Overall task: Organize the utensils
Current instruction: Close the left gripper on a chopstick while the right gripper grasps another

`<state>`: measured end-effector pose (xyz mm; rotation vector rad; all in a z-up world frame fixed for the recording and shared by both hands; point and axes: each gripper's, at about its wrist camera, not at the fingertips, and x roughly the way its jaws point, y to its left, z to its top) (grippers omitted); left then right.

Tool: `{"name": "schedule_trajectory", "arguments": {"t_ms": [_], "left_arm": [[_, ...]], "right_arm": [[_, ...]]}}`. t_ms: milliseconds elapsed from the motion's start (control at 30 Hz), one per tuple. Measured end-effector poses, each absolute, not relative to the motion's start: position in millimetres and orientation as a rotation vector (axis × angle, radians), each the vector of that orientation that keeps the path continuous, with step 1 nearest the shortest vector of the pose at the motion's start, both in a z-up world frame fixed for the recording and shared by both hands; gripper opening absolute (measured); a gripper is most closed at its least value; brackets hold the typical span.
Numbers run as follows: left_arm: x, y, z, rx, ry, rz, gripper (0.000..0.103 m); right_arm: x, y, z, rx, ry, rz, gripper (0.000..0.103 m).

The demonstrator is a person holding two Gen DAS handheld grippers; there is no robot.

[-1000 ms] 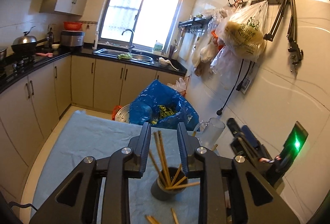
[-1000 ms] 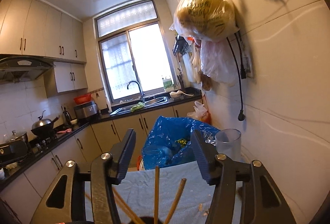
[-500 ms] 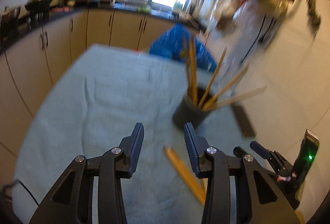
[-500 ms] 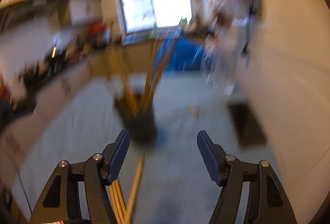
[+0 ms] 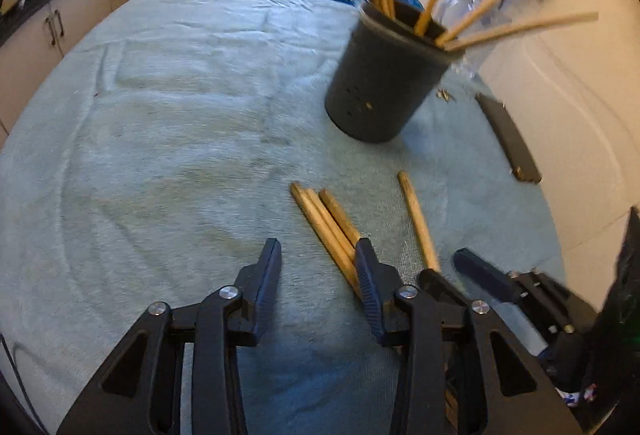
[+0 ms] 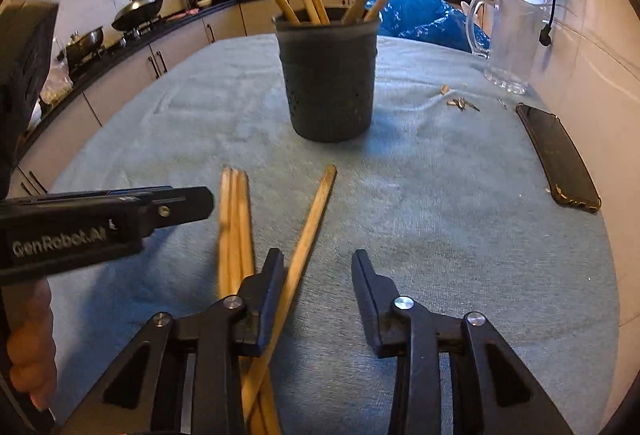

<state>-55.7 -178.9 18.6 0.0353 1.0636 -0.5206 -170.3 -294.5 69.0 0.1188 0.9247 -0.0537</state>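
A black utensil holder (image 5: 380, 87) (image 6: 330, 83) stands on the cloth-covered table (image 5: 168, 139) with several wooden chopsticks in it. Three chopsticks (image 5: 324, 219) (image 6: 234, 219) lie together in front of it, and a single chopstick (image 5: 416, 219) (image 6: 312, 219) lies beside them. My left gripper (image 5: 318, 267) (image 6: 200, 201) hangs low over the cloth. Its jaws are closing on nothing, and the three chopsticks run under its right finger. My right gripper (image 6: 318, 275) (image 5: 448, 271) is also closing. The single chopstick lies along its left finger, and its pads grip nothing.
A dark phone (image 6: 560, 155) (image 5: 508, 139) lies at the table's right edge by the wall. A clear glass pitcher (image 6: 508, 43) stands at the back right, with small scraps (image 6: 460, 103) near it. A blue bag (image 6: 416, 15) sits behind the table. Kitchen counters run along the left.
Both grippers have dropped and tilted down from facing the kitchen to hovering just above the loose chopsticks. The right jaws have narrowed.
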Motion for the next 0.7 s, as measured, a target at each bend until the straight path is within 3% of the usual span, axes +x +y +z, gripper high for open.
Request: {"name": "schedule_trajectory", "arguments": {"t_ms": [300,433,700], "left_arm": [[-72.0,-195.2,17.1,0.178,0.995,-0.545,0.010],[-80.0,-189.3,19.2,0.239,0.962,-0.549,0.000],[-82.0,-162.6,17.8,0.290,0.973,-0.515,0.000]], "right_arm": [[-189.9,-332.4,68.2,0.141,0.934,-0.163,0.036],[-196.4,-339.0,68.9,0.159,0.929,-0.177,0.030],[-197.9,-337.0,69.3,0.148,0.927,-0.188,0.027]]}}
